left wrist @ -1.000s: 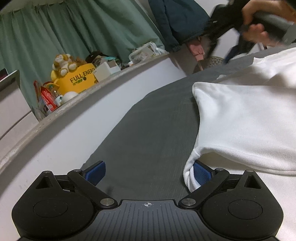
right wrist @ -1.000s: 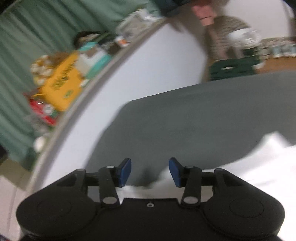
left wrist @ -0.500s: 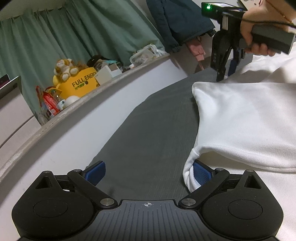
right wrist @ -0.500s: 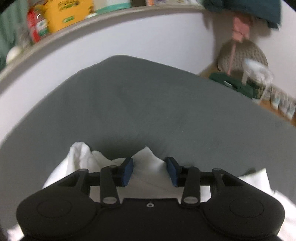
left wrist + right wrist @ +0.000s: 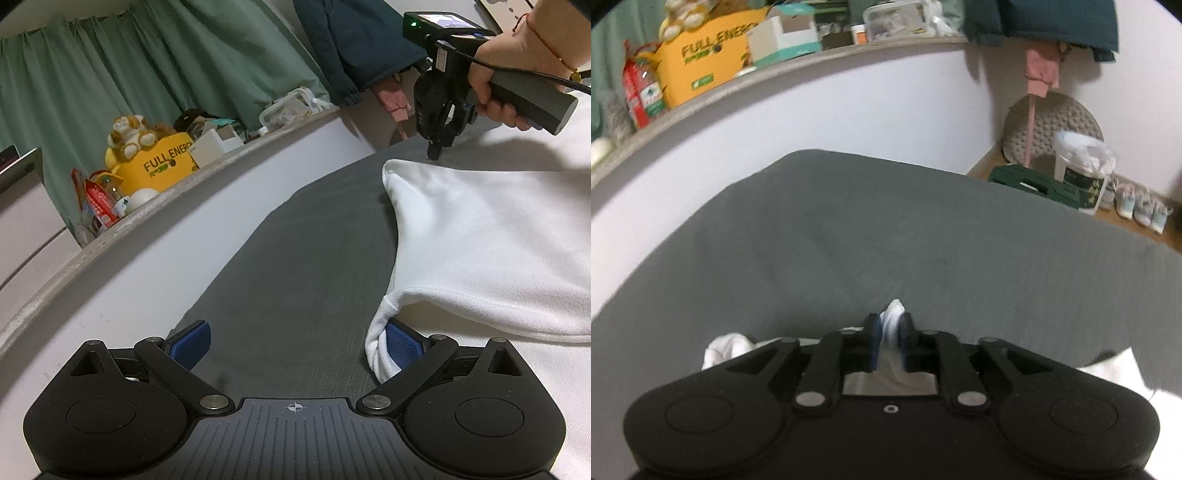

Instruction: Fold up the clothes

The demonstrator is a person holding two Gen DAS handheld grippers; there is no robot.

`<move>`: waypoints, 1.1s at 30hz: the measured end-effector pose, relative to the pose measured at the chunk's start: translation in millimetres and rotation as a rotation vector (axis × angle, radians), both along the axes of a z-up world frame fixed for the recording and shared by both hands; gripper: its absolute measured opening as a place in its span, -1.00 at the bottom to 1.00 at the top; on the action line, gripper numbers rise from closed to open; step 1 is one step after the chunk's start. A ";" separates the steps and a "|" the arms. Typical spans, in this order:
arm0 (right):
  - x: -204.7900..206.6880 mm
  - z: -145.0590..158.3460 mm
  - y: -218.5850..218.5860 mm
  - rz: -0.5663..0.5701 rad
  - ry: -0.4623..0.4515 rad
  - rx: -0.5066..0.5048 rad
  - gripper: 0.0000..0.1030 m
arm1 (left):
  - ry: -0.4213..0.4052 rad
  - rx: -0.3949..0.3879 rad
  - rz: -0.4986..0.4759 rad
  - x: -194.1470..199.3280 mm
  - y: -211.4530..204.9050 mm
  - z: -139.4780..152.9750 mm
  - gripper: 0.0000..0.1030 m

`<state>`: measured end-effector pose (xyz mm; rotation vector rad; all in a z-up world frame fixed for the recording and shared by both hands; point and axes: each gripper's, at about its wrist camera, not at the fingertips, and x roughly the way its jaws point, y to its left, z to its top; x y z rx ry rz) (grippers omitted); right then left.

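Left wrist view: the left tongs (image 5: 295, 347) stand spread over the grey bed sheet (image 5: 303, 258), their right pad tucked under an edge of the white garment (image 5: 480, 240). Right wrist view: the right tongs (image 5: 890, 334), just closed, pinch a fold of that white garment (image 5: 892, 321).

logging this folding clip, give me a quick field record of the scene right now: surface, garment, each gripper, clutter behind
surface: dark grey fabric-covered bed
garment: white knit cotton garment, spread over the bed's right side, partly folded
left gripper: open wide; its right finger is tucked under a garment edge, nothing pinched
right gripper: fingers have just been closing, now shut on a bunched white fold of the garment
right hand: wraps the gripper handle, seen at the garment's far edge
ledge: grey curved ledge holding a yellow box with a plush toy on top
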<state>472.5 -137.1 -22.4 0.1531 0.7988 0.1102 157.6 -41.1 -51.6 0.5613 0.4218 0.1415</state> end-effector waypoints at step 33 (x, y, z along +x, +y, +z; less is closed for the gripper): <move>-412.0 60.9 -179.7 -0.265 0.064 0.390 0.62 | 0.113 -0.298 0.196 -64.0 59.1 75.2 1.00</move>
